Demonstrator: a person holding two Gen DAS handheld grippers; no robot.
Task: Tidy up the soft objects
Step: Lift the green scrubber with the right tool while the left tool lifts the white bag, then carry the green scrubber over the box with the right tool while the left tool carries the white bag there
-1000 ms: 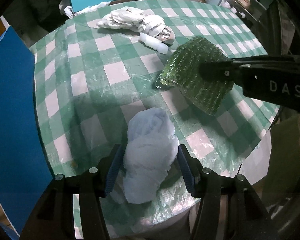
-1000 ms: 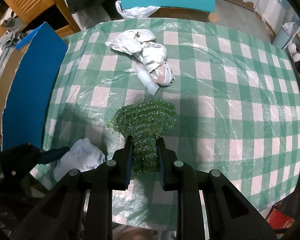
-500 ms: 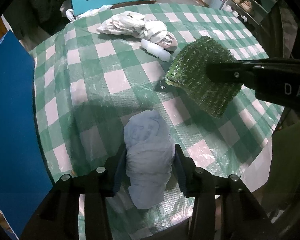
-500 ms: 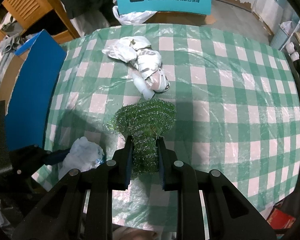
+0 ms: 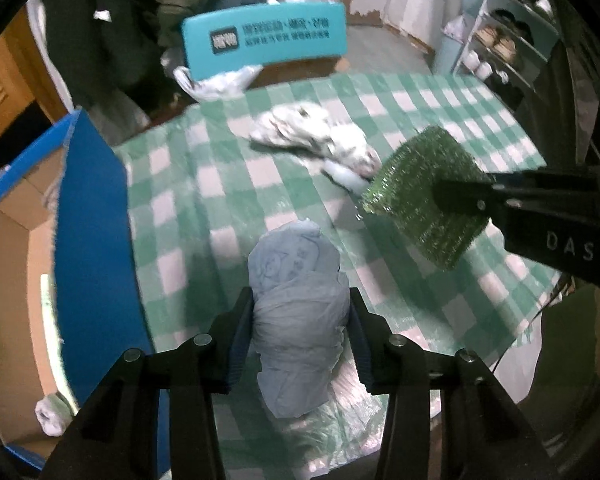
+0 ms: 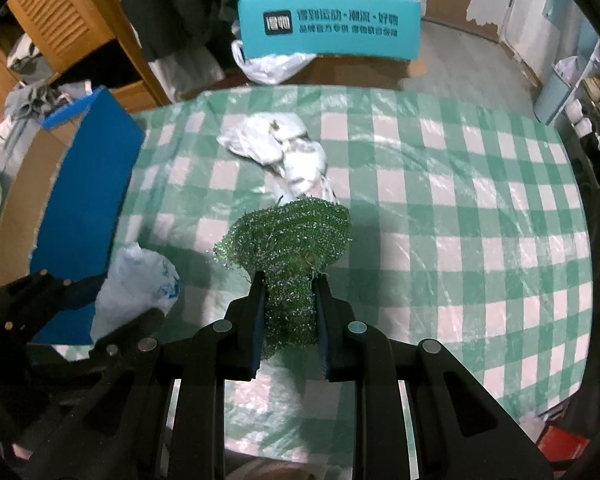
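Gripping one soft object apiece, both claws are held above the checked desk [image 6: 460,208]. The left claw [image 5: 300,332] is closed on a pale blue cloth bundle [image 5: 298,320], whose long axis runs straight forward along the fingers, its free end pointing away toward the far side of the desk. The right claw [image 6: 290,316] is closed on the narrow stem of a green mesh scrubber [image 6: 288,256]; the wider fan of the scrubber spreads ahead of the fingertips, again pointing forward. A blue-edged cardboard box [image 5: 40,240] stands just beside the desk on the left, open side up, with a white item [image 5: 52,420] inside. Judged as the likely receptacle, the box lies leftward of both claws, and the left claw is the nearer; the bundle's long axis lies roughly parallel to the box's blue wall. A white patterned cloth heap [image 6: 284,156] remains on the desk beyond the scrubber, apart from both claws.
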